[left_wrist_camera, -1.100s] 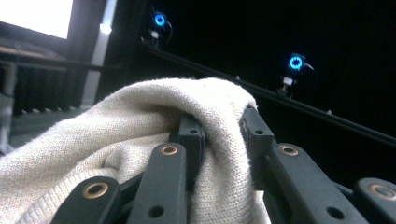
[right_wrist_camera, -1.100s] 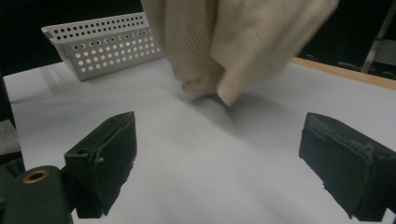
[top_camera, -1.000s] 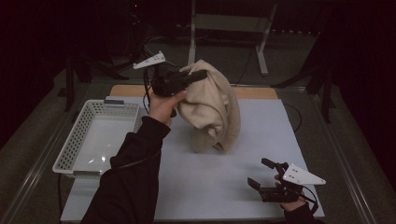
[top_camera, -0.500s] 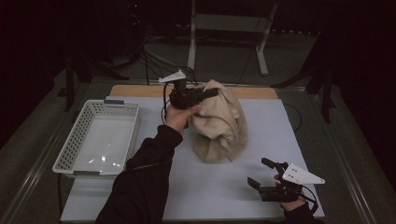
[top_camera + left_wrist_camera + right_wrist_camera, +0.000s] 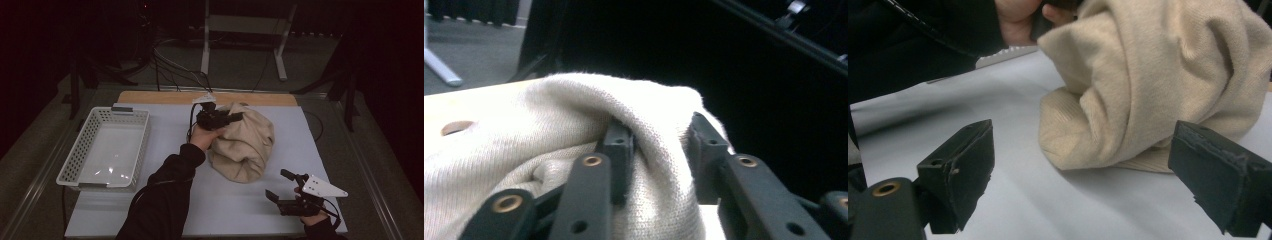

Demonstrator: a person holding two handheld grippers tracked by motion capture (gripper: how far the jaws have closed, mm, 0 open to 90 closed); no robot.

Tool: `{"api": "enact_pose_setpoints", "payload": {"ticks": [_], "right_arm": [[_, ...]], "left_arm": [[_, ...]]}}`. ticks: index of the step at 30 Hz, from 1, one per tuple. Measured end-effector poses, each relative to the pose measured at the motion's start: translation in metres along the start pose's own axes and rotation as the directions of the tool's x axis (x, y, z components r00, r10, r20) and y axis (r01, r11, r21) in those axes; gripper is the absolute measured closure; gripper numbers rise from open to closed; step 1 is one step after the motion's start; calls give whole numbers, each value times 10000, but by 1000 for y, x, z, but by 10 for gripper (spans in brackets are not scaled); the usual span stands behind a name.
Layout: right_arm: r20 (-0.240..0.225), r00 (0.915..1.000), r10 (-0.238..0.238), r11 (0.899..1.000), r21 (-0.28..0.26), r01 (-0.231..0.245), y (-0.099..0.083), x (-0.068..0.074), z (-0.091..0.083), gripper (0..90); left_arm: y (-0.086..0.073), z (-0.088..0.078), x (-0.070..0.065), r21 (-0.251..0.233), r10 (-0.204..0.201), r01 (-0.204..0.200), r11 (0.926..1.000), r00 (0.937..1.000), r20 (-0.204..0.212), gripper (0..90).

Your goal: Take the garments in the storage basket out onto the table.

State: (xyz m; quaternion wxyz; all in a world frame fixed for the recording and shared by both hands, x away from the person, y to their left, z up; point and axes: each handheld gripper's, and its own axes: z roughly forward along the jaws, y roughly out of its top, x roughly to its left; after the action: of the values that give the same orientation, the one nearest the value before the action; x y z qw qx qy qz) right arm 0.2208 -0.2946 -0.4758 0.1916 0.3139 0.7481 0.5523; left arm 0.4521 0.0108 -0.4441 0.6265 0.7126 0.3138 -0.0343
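A cream knitted garment [image 5: 245,142] lies bunched in a heap on the white table top [image 5: 165,135], right of centre. My left gripper [image 5: 235,118] is at the heap's upper left edge, shut on a fold of the knit [image 5: 659,145], which bulges between its two black jaws. My right gripper [image 5: 281,185] rests low near the table's front right, jaws wide apart and nothing between them. In the right gripper view the garment [image 5: 1158,80] lies just ahead of its fingertips [image 5: 960,170], resting on the table.
A white perforated basket [image 5: 107,147] stands at the left of the table, holding nothing. A wooden strip [image 5: 165,97] runs along the table's far edge. Cables and metal stand legs [image 5: 280,55] sit on the floor behind.
My left gripper has carried the garment to the right and down, from hanging above the table to resting in a heap on it. The right gripper has stayed put.
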Motion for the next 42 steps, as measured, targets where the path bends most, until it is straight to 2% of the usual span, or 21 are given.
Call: {"api": "enact_pose_setpoints", "payload": {"ticks": [4, 5, 7, 10, 11, 12, 16, 18, 19, 20, 22, 24, 26, 30, 32, 35, 38, 39, 40, 41, 42], "right_arm": [[-5, 10000, -12, 10000, 12, 12, 0, 0, 0, 115], [-6, 10000, -17, 10000, 20, 17, 0, 0, 1, 115], [6, 10000, -22, 10000, 17, 22, 0, 1, 1, 115], [0, 10000, -4, 10000, 11, 4, 0, 1, 1, 115], [15, 10000, -34, 10000, 38, 34, 0, 1, 1, 115], [6, 10000, -23, 10000, 34, 23, 0, 1, 1, 115], [-24, 10000, -14, 10000, 51, 14, 0, 2, 2, 115], [-28, 10000, -15, 10000, 67, 15, 0, 2, 3, 115], [-37, 10000, -32, 10000, 69, 32, 1, 2, 3, 115], [-46, 10000, -44, 10000, 76, 45, 1, 3, 3, 115], [-58, 10000, -58, 9999, 108, 59, 1, 4, 4, 115], [-61, 10000, -46, 9999, 118, 47, 1, 4, 4, 114], [-42, 10000, -47, 9999, 106, 48, 1, 4, 3, 115], [-68, 10000, -46, 9999, 111, 47, 0, 4, 3, 115], [-91, 9999, -68, 9999, 121, 69, 0, 4, 3, 115], [-75, 10000, -66, 9999, 115, 67, 0, 3, 3, 115], [-47, 10000, -77, 9999, 121, 77, 0, 3, 3, 115], [-63, 10000, -69, 9999, 129, 70, 0, 3, 3, 115], [-63, 10000, -69, 9999, 129, 70, 0, 3, 3, 115], [-40, 9999, -103, 9999, 138, 104, 0, 4, 3, 115], [-30, 9999, -105, 9998, 139, 105, 0, 3, 3, 115]], "left_arm": [[3, -2, 0, 138, -55, 60, 9999, 9994, -330, 511], [8, -7, -3, -38, 37, -39, 10000, 9982, -598, 468], [13, -13, -4, -242, -134, 119, 9996, 9978, -649, 408], [20, -18, -8, -170, 83, -98, 9998, 9960, -885, 321], [28, -24, -14, 6, 494, -497, 9988, 9915, -1207, 291], [31, -26, -17, 130, 617, -605, 9981, 9896, -1299, 271], [41, -37, -27, 281, 841, -806, 9964, 9834, -1606, 149], [43, -39, -28, 471, 930, -867, 9951, 9834, -1559, 120], [46, -43, -31, 723, 991, -893, 9934, 9843, -1458, 64], [47, -45, -33, 893, 1112, -991, 9911, 9836, -1421, 59], [48, -50, -38, 994, 1523, -1371, 9856, 9741, -1668, 60], [49, -55, -41, 980, 1734, -1585, 9825, 9703, -1688, 59], [51, -60, -43, 1102, 1800, -1643, 9802, 9719, -1517, 56], [54, -65, -48, 1506, 1932, -1702, 9738, 9690, -1543, 2], [55, -69, -52, 1590, 2116, -1848, 9698, 9621, -1721, 2], [56, -75, -55, 1601, 2054, -1781, 9709, 9630, -1744, 1], [56, -79, -57, 1789, 2129, -1822, 9668, 9620, -1708, 0], [57, -80, -58, 1887, 2230, -1888, 9637, 9579, -1807, 0], [57, -80, -58, 1887, 2230, -1888, 9637, 9579, -1807, 0], [57, -82, -60, 2069, 2431, -2027, 9571, 9506, -1932, 0], [56, -83, -61, 2144, 2499, -2068, 9546, 9476, -1988, 0]]}}
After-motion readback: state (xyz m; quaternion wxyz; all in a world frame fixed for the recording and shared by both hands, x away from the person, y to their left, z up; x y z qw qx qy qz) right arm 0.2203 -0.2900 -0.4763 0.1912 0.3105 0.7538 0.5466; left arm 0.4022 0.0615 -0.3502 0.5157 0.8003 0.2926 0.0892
